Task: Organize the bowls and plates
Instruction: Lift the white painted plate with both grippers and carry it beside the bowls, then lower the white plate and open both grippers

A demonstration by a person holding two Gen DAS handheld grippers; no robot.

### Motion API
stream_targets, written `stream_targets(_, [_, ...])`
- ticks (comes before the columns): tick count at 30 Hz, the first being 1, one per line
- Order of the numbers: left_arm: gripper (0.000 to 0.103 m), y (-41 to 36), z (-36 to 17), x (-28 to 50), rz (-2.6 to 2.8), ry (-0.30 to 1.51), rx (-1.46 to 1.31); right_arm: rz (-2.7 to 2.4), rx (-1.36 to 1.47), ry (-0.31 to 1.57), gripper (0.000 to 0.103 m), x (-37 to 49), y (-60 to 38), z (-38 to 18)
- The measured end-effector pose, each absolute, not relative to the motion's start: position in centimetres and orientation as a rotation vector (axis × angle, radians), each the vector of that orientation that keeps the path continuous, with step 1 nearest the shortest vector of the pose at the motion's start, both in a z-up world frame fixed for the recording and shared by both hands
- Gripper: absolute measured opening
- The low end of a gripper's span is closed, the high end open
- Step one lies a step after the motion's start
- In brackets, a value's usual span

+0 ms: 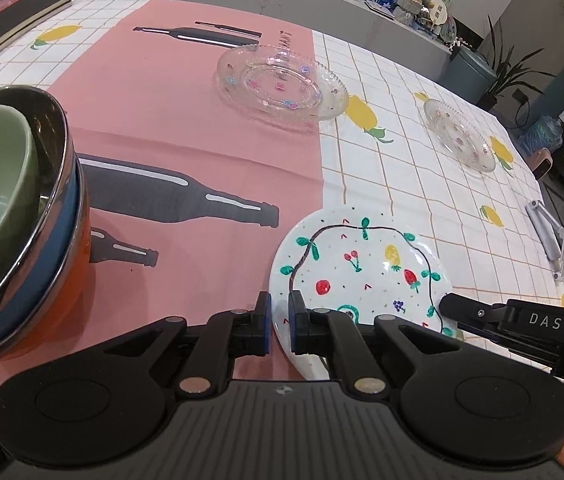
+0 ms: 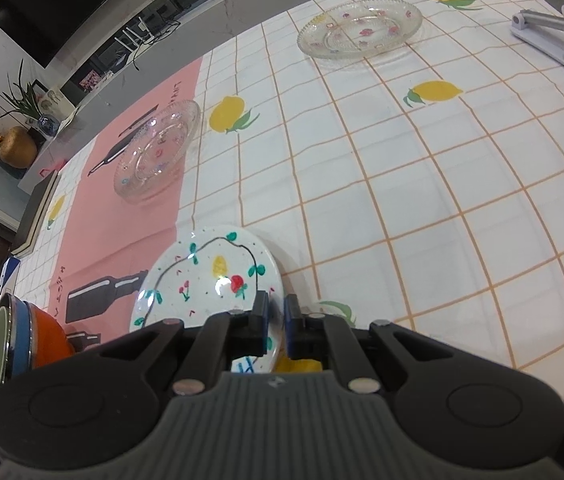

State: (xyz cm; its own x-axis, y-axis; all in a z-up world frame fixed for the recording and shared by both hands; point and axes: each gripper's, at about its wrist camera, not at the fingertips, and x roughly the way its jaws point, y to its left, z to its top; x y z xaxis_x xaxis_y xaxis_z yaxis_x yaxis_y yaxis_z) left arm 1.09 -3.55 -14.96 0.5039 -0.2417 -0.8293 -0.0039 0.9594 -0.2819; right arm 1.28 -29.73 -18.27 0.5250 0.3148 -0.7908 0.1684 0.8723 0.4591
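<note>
The painted plate, white with hand-drawn cherries, a strawberry, a lemon and a black vine line, lies on the counter at the seam where the pink cloth meets the white checked cloth. Both grippers grip its rim. The left gripper has its blue-padded fingers closed on the plate's near-left edge. The right gripper is clamped on the opposite edge, and in the left wrist view its black body carries the white letters "DAS".

To the left stands a stack of bowls: a green bowl nested in a steel-rimmed blue one, on an orange one.

Farther back, a large glass plate with small coloured flower marks rests on the pink cloth, over partly covered lettering that cannot be read. A small glass plate of the same kind sits well apart on the checked cloth, among printed yellow lemons.

The pink cloth shows dark bottle silhouettes. In the right wrist view a line of red characters runs beside one bottle, too small to read.

A white folding stand lies near the counter's far right edge, and dark books sit at the far left corner.
</note>
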Motion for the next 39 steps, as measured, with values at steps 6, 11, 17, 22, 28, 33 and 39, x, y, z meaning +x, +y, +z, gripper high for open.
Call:
stream_targets(6, [0.008,-3.6,-14.9,1.2,-0.146,1.034,-0.253,0.087,0.485,1.027,0.007,1.2,-29.3,-18.5])
stream_targets(11, [0.010,-3.2,-15.1,1.4,-0.132,1.040,-0.261,0.085,0.439,1.007,0.009,1.1,-29.0,-18.0])
stream_targets(17, [0.011,-2.9,-14.5,1.4,-0.140,1.021,-0.281,0.091,0.396,0.974,0.012,1.1,-28.9,-16.9])
stream_targets(22, [0.012,-2.8,-13.6,1.7,-0.151,1.003,-0.275,0.098,0.363,0.942,0.026,1.3,-28.6,-15.8])
stream_targets(28, [0.024,-2.6,-12.6,2.5,-0.154,0.993,-0.274,0.112,0.335,0.925,0.040,2.1,-28.1,-14.8])
stream_targets(33, [0.031,-2.5,-11.4,3.8,-0.142,0.976,-0.250,0.122,0.324,0.916,0.046,3.4,-27.7,-13.9])
stream_targets(39, [0.033,-2.0,-10.0,6.6,-0.117,0.958,-0.240,0.135,0.299,0.881,0.047,5.7,-27.0,-12.3])
